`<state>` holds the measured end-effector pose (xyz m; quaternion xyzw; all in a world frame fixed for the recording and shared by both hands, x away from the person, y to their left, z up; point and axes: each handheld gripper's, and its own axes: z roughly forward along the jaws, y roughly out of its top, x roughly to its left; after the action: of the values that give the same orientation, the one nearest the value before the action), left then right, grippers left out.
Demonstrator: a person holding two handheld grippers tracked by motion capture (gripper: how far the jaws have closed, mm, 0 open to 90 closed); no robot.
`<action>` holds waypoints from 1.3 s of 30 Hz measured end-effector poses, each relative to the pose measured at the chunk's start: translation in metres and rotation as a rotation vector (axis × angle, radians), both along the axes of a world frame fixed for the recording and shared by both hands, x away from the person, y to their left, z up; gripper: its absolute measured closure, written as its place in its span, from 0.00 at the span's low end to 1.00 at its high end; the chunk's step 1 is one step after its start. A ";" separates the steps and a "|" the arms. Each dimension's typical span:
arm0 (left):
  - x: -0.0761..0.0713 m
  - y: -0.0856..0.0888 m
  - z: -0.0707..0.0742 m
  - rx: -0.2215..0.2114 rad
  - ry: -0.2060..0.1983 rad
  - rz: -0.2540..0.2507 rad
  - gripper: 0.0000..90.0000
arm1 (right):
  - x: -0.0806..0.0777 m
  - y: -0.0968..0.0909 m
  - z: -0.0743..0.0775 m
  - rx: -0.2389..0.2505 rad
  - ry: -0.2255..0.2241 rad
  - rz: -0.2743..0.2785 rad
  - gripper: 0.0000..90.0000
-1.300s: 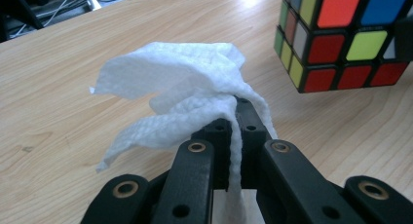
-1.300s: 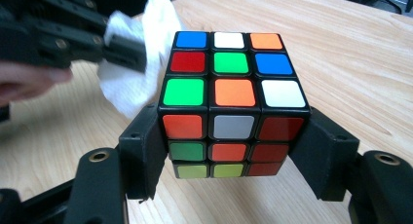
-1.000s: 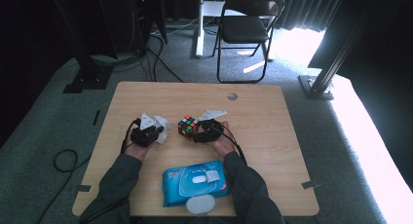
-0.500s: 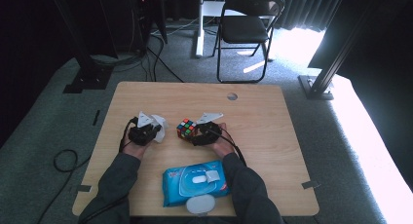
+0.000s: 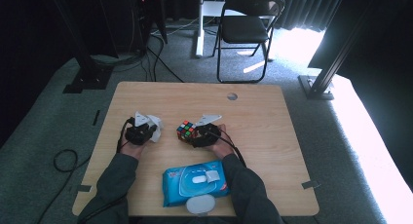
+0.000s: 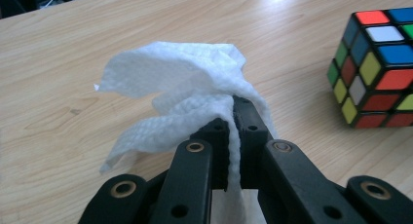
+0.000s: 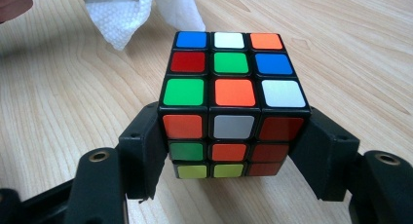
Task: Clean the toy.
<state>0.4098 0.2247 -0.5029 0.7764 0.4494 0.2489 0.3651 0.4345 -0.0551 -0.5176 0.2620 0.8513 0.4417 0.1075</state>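
left hand-held gripper (image 6: 233, 131) – clamped on wipe (image 6: 185, 87) | right hand-held gripper (image 7: 234, 151) – clamped on cube (image 7: 229, 102)

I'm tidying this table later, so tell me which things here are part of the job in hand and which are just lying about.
In use:
- puzzle cube, clamped in the right gripper
- white wipe, pinched in the left gripper

Lying about:
- blue pack of wet wipes at the table's near edge
- folding chair on the floor beyond

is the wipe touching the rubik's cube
No, in the left gripper view the white wipe sits pinched in the left tongs, with bare table between it and the Rubik's cube.
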 end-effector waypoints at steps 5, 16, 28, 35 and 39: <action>0.001 0.002 -0.004 0.014 0.016 0.011 0.96 | 0.000 -0.001 -0.002 -0.004 -0.002 0.001 0.38; 0.001 0.004 -0.008 0.017 0.031 0.020 0.91 | -0.002 -0.002 -0.009 -0.024 0.005 -0.001 0.38; -0.001 0.006 -0.008 0.017 0.038 0.035 0.71 | -0.004 -0.006 -0.011 -0.035 0.007 0.021 0.32; -0.005 0.009 -0.002 0.003 0.024 0.032 0.59 | -0.005 -0.011 -0.004 -0.022 -0.007 0.018 0.24; -0.007 0.015 0.000 -0.014 0.023 0.053 0.53 | -0.007 -0.015 0.004 -0.001 -0.028 0.017 0.24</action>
<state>0.4024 0.2395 -0.5025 0.7645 0.4757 0.2463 0.3587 0.4277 -0.0696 -0.5139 0.2487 0.8521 0.4457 0.1157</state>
